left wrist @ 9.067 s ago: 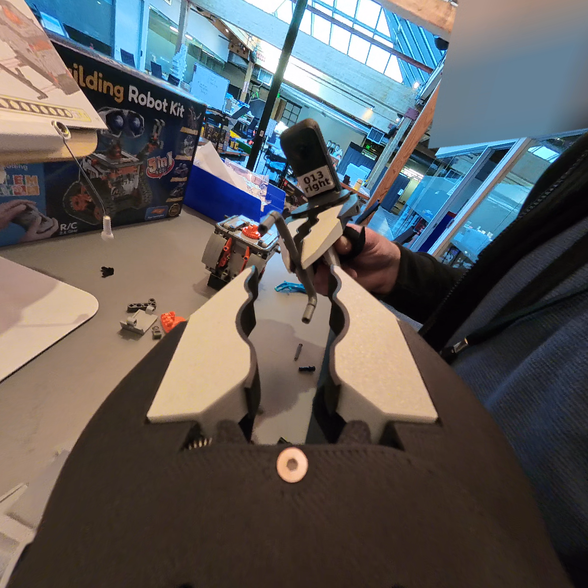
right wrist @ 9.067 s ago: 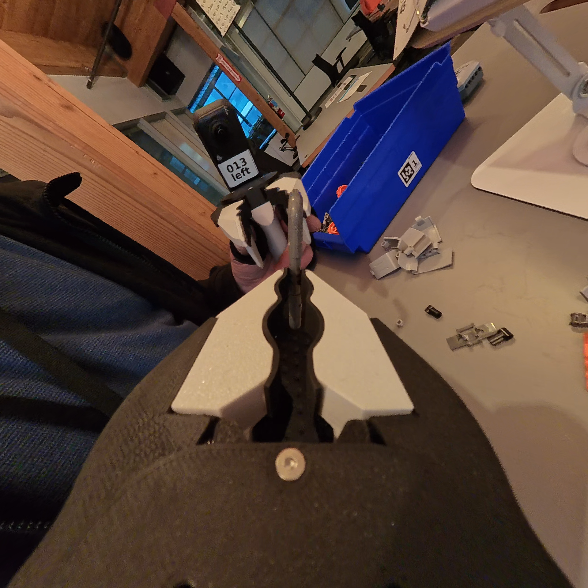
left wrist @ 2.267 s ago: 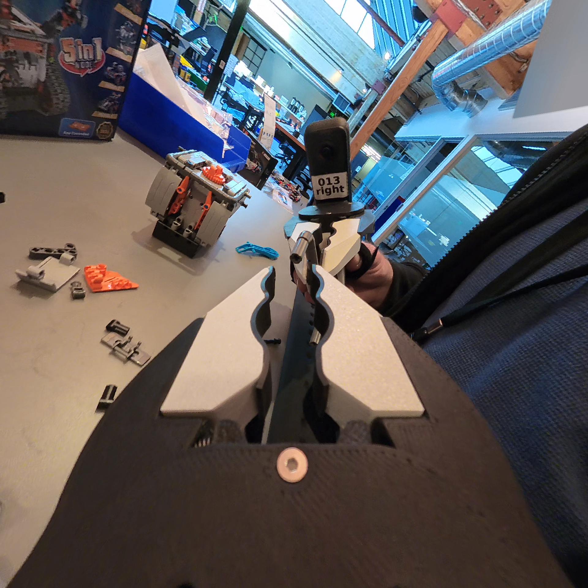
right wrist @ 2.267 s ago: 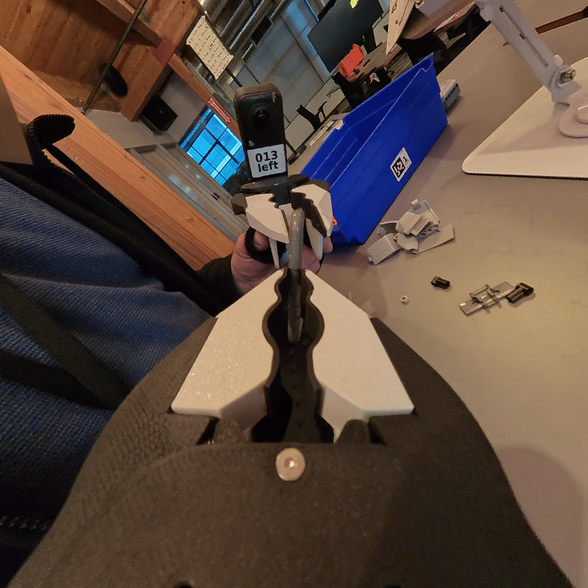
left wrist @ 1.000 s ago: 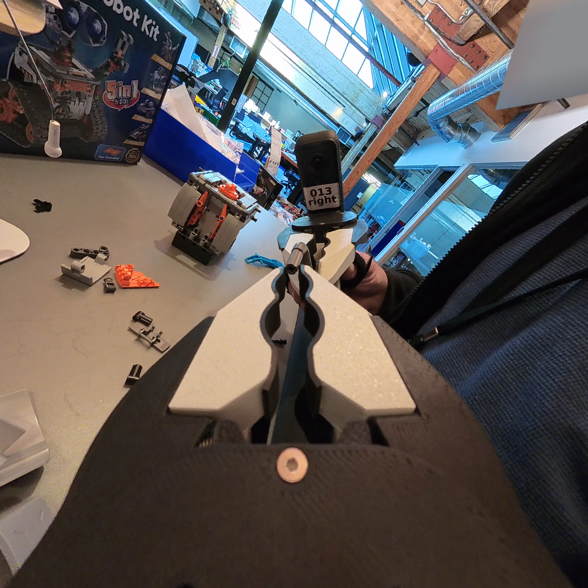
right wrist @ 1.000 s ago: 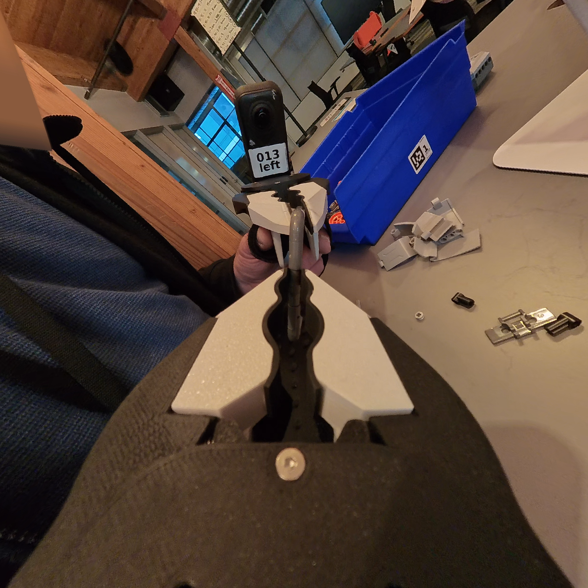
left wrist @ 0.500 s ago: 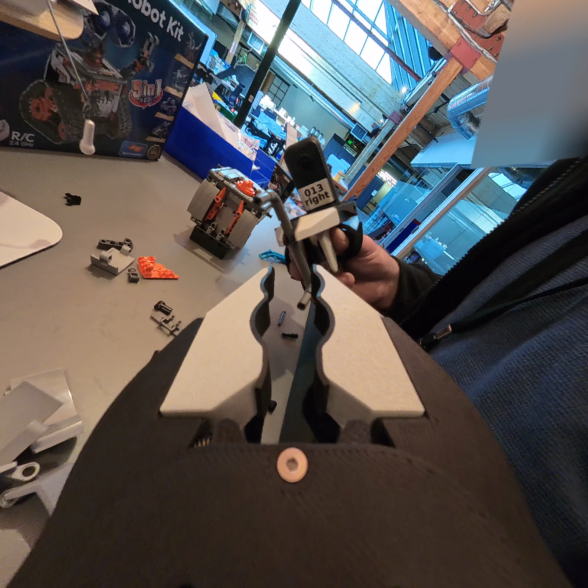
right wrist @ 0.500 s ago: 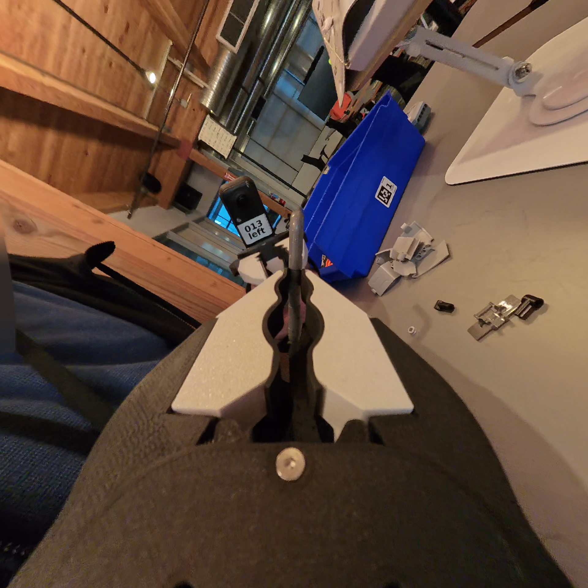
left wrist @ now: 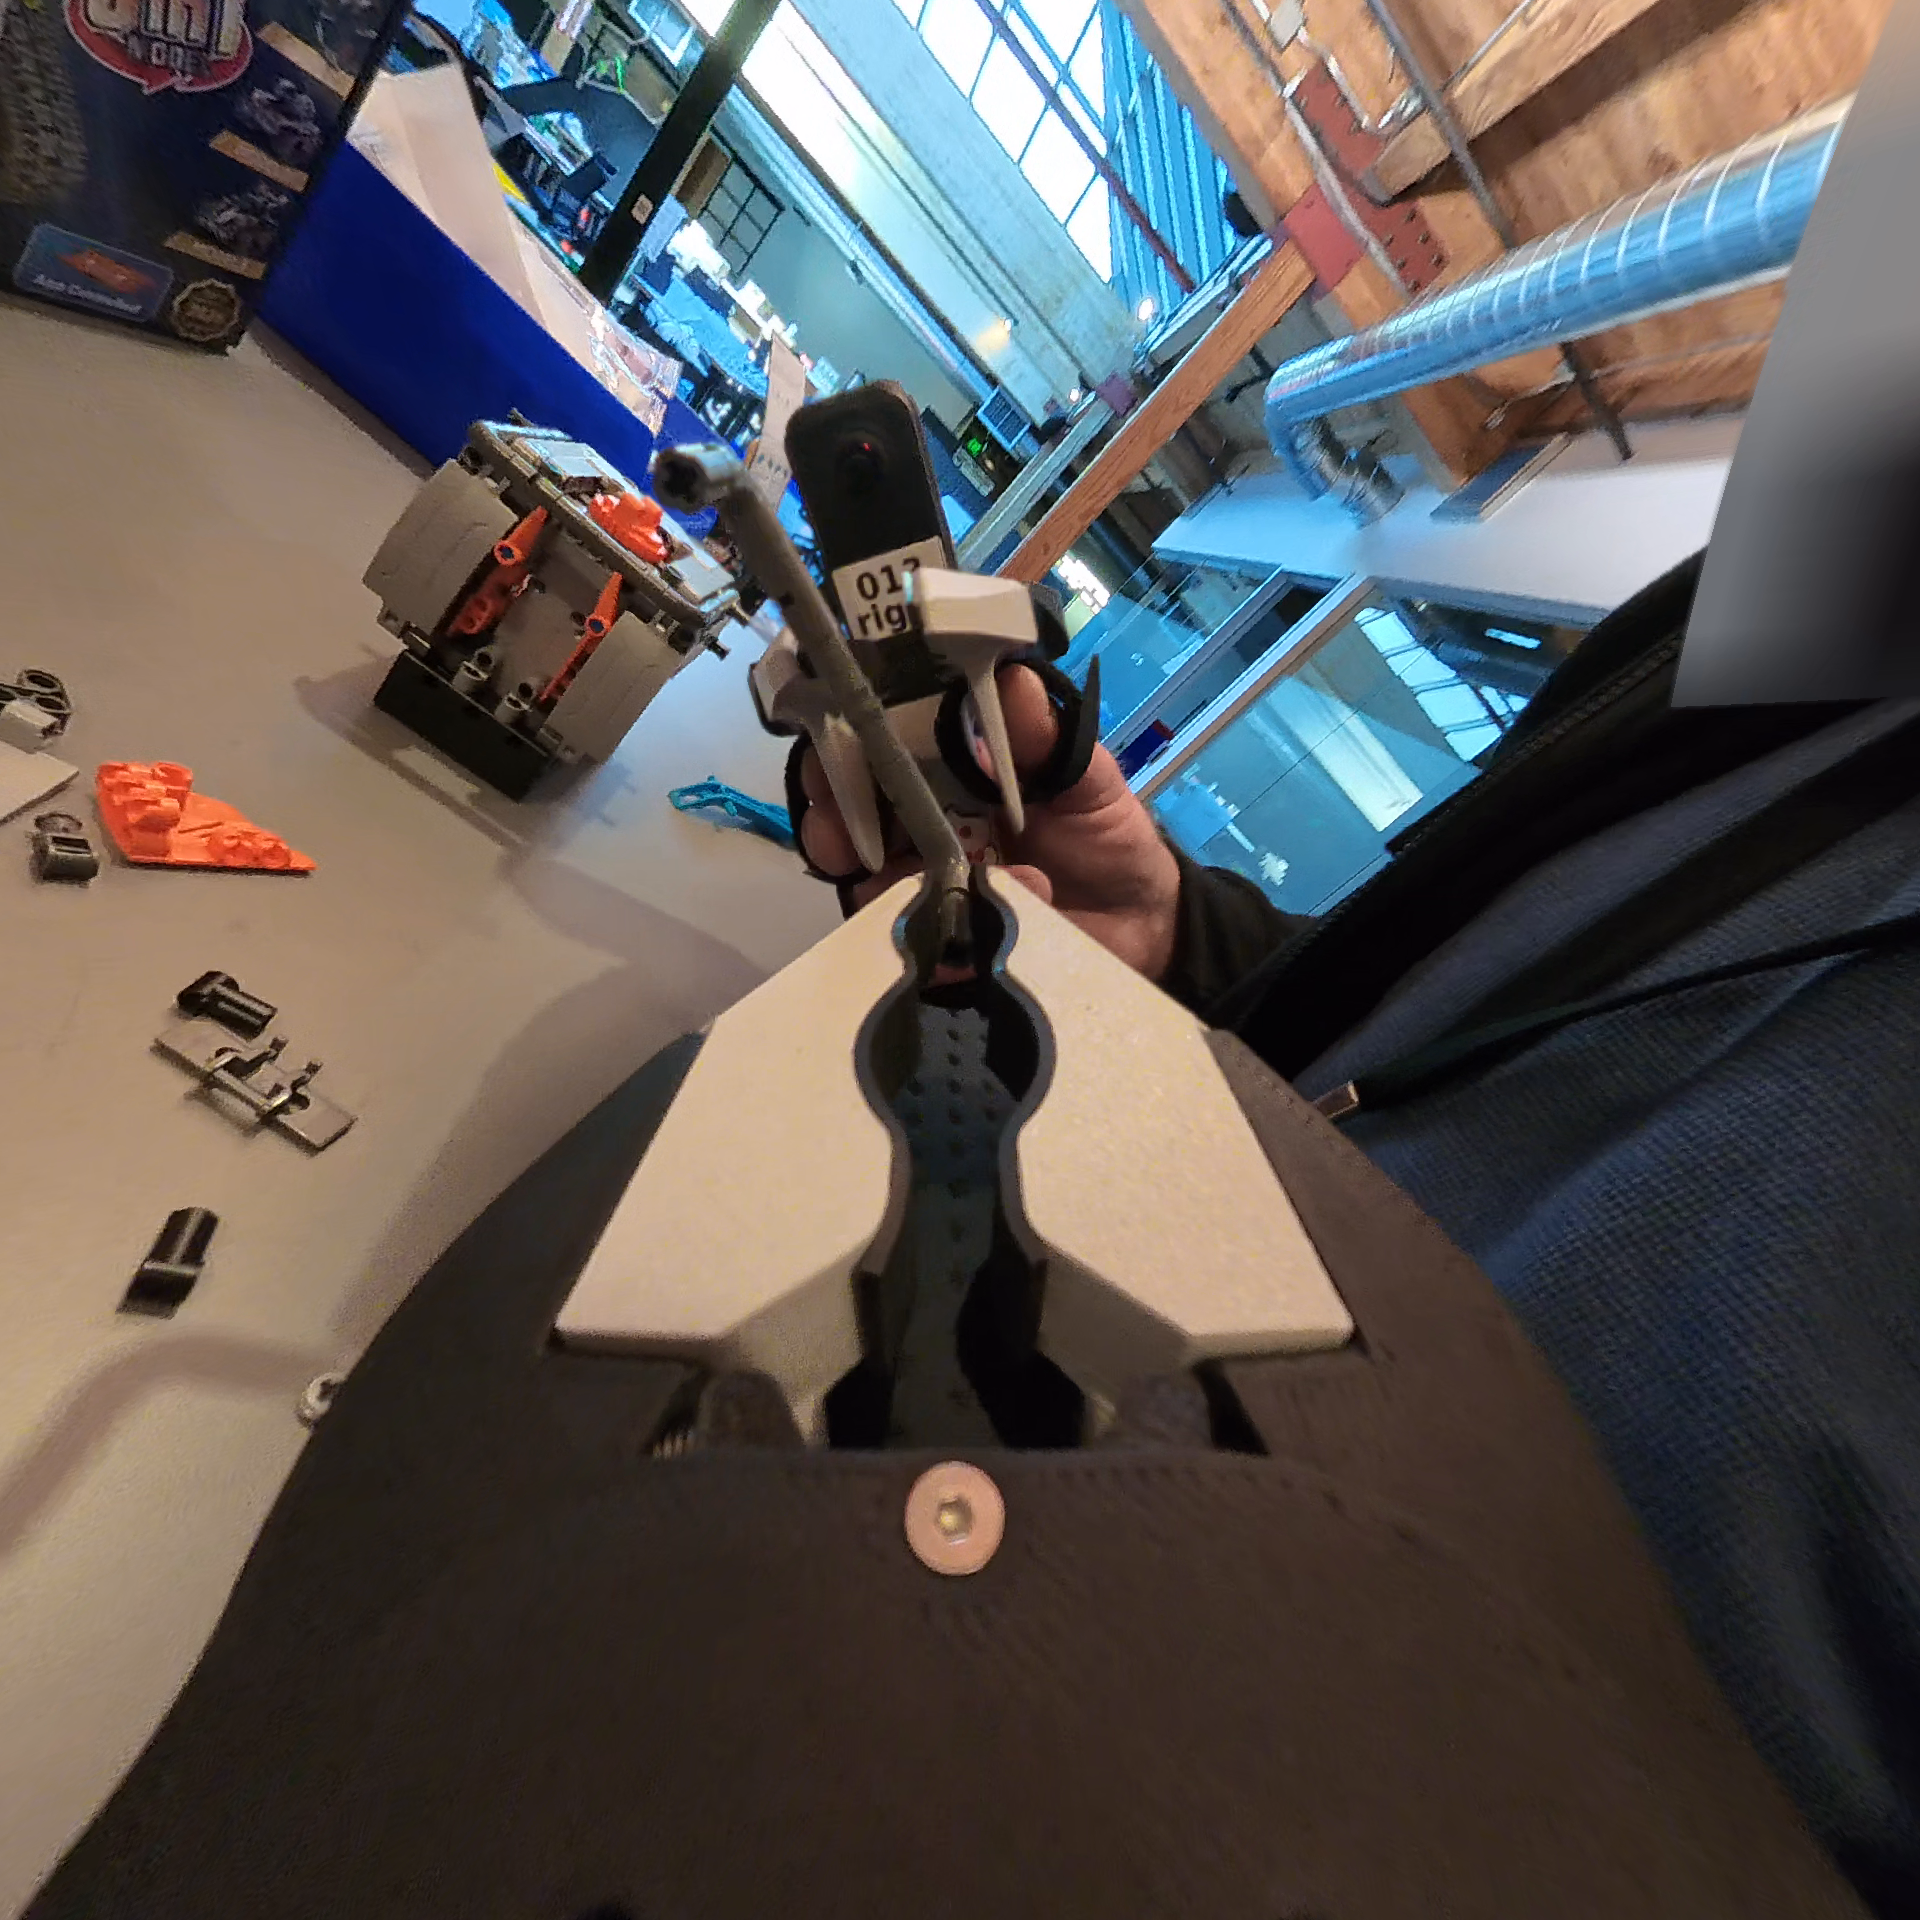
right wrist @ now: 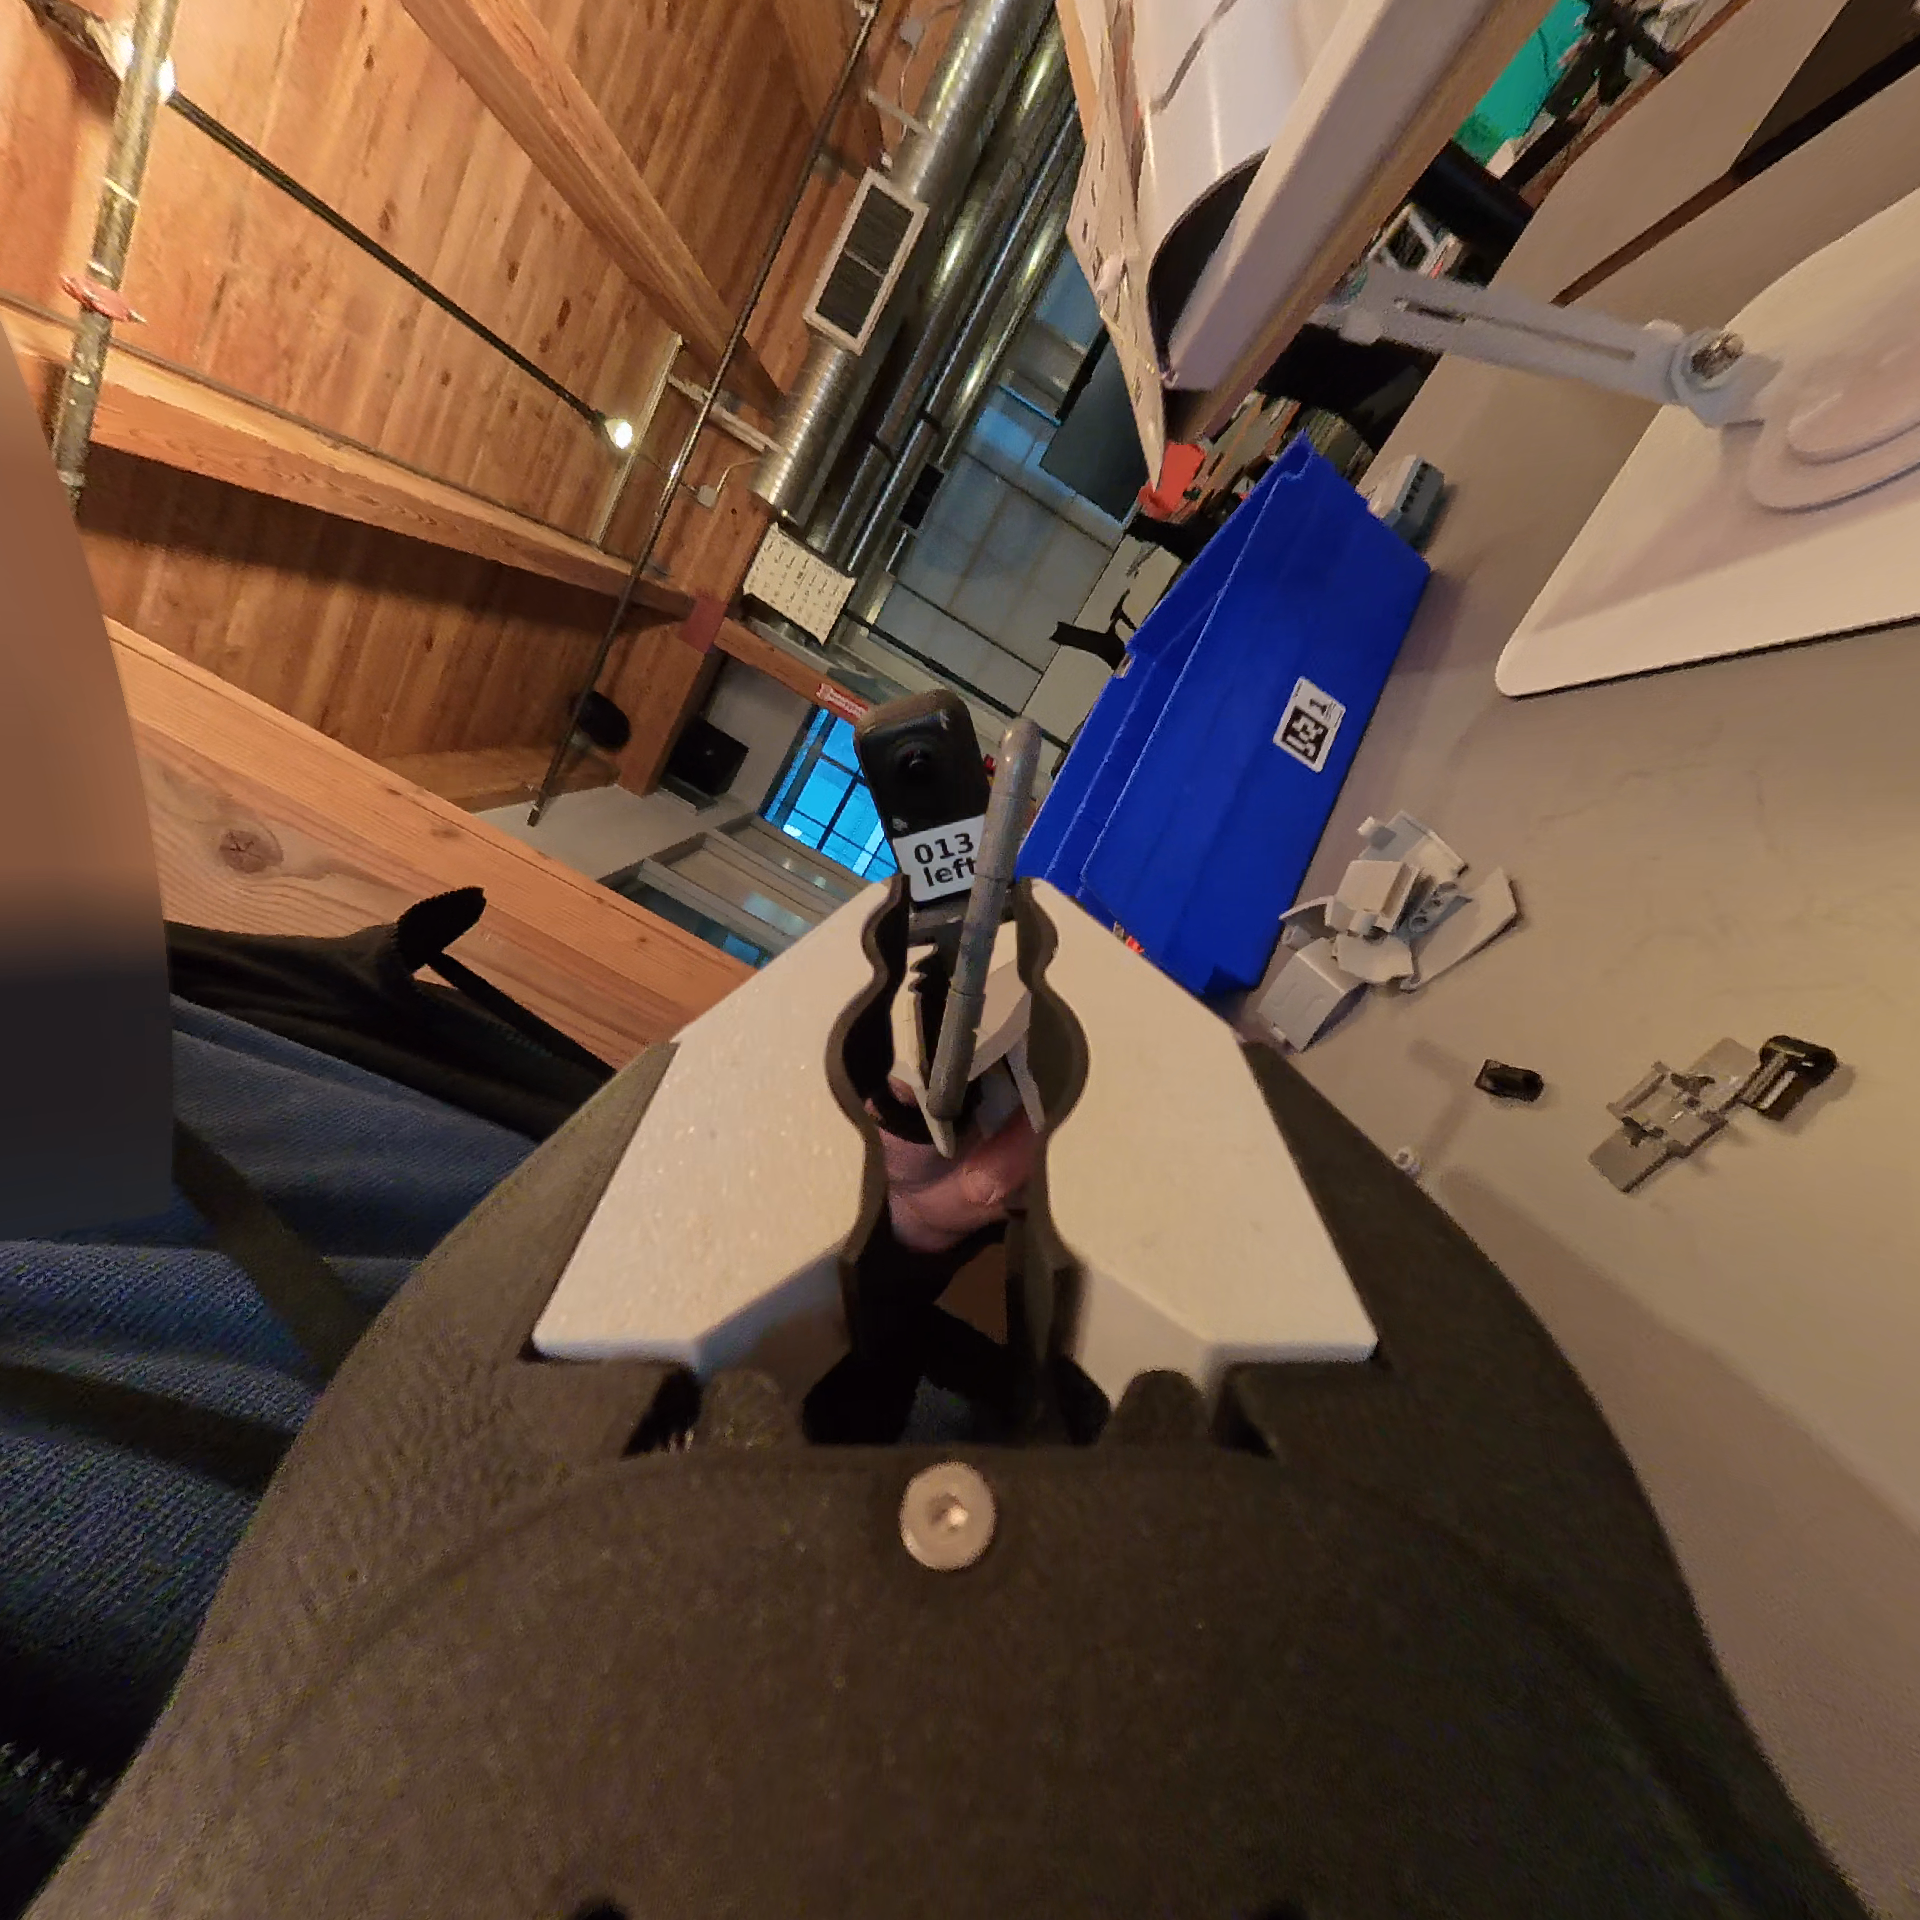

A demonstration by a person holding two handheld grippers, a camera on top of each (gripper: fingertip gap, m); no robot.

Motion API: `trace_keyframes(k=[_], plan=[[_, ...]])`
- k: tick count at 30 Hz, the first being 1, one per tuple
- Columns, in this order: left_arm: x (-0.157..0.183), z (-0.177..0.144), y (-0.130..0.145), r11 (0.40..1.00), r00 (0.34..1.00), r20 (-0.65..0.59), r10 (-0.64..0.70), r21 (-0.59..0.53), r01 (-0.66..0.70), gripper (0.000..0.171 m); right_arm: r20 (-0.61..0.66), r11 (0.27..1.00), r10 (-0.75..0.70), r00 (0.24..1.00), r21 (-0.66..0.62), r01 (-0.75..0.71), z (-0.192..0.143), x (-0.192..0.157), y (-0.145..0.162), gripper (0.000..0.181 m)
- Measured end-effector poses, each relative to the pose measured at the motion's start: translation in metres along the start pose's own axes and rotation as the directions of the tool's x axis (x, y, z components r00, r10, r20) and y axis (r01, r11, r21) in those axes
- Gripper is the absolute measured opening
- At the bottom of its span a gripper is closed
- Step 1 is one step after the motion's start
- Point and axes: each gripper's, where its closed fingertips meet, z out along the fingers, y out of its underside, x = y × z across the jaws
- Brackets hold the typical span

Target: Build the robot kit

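Left wrist view: left gripper (left wrist: 951,914) clamped on the lower end of a bent grey rod (left wrist: 821,665), rod rising toward 11 o'clock. Right gripper (left wrist: 925,821) stands parted around the shaft; a firm, square pinch judged best.

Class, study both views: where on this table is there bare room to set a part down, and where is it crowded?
Free: the grey table between the orange piece, the robot model and the left gripper; also between the white base plate and the grey parts pile. Crowded: around the grey clip strip.
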Motion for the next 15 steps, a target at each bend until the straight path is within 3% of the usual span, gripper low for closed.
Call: trace_keyframes(k=[15], plan=[[0.005,0.017,0.010,0.996,0.998,-0.009,0.054,-0.074,-0.055,0.003,-0.048,0.992,-0.084,0.995,-0.097,0.079,-0.007,-0.005,0.016,0.004]])
